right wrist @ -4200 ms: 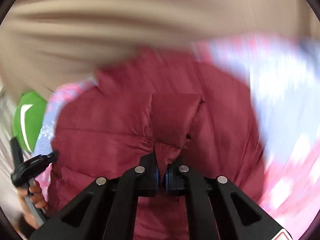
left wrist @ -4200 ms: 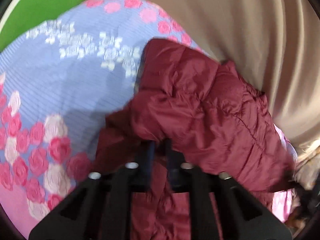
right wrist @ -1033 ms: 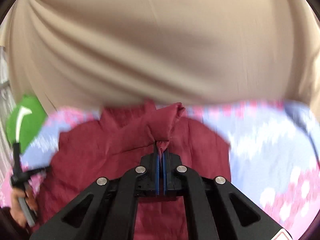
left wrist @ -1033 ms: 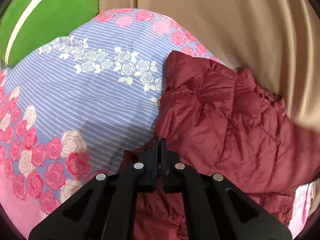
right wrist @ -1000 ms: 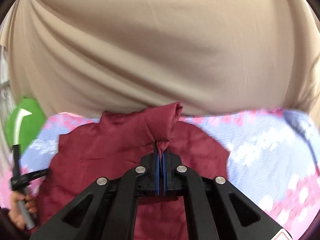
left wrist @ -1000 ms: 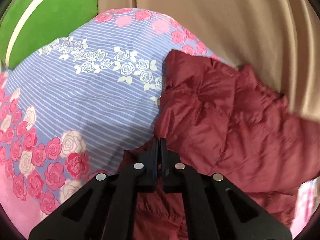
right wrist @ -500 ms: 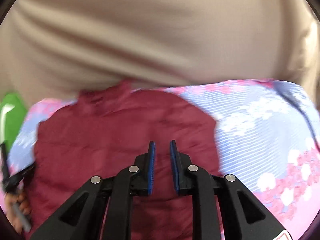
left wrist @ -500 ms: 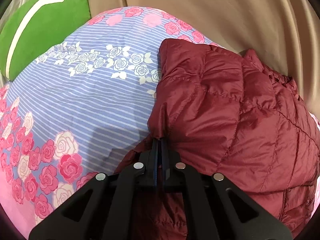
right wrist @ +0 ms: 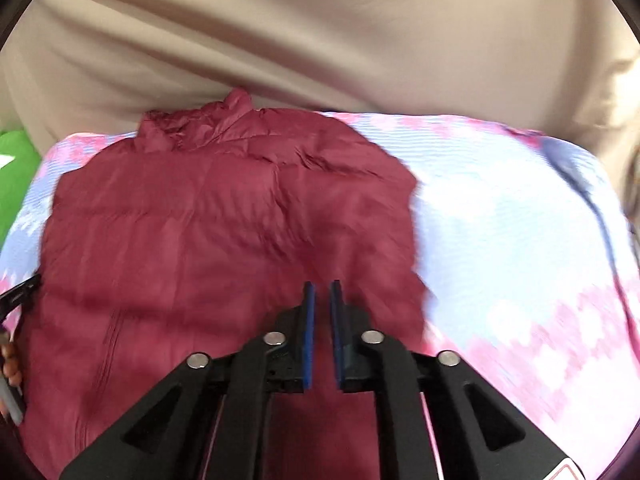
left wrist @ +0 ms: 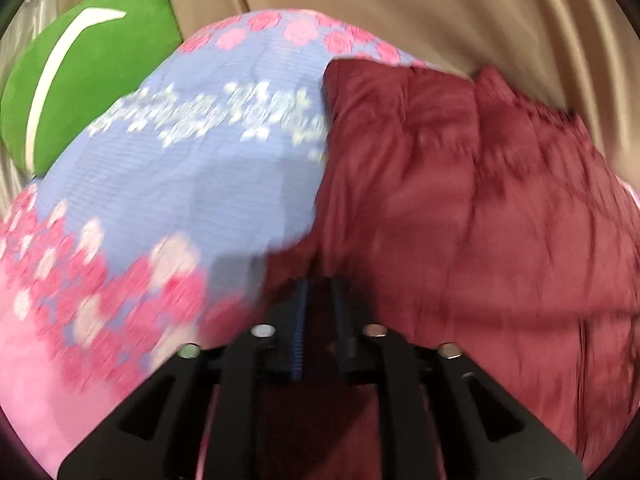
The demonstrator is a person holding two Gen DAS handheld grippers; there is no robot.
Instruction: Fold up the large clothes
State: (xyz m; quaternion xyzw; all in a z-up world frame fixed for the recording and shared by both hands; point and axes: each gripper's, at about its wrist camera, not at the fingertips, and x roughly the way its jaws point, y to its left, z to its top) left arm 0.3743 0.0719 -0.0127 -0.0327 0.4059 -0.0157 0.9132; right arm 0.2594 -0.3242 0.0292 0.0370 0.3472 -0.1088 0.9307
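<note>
1. The maroon quilted jacket (right wrist: 224,232) lies on the floral bedspread (right wrist: 520,216), pushed toward the far edge, with its collar bunched against the beige curtain (right wrist: 320,40). To judge from its doubled bulk, 1 fold has been laid over and the cloth has just been let go.
2. The right gripper (right wrist: 322,286) hangs above the jacket's near right part, its jaws a narrow slot apart with only air between the blue pads; nothing is pinched.
3. The left gripper (left wrist: 320,284) sits at the jacket's left border, where maroon meets bedspread. Its jaws are opening, and the blurred left wrist view seems to show cloth lying behind the gap, not pressed in it.
4. Both tools low and parted suits releasing the fold so the puffy fill can settle.
5. Open room: the bedspread to the jacket's right is bare out to its right edge, and a wide bare stretch runs left toward the green pillow (left wrist: 80,80) at the far left corner.
6. The far edge is tight, with the curtain touching the collar, so further folds likely need to come toward the near edge or sideways.
</note>
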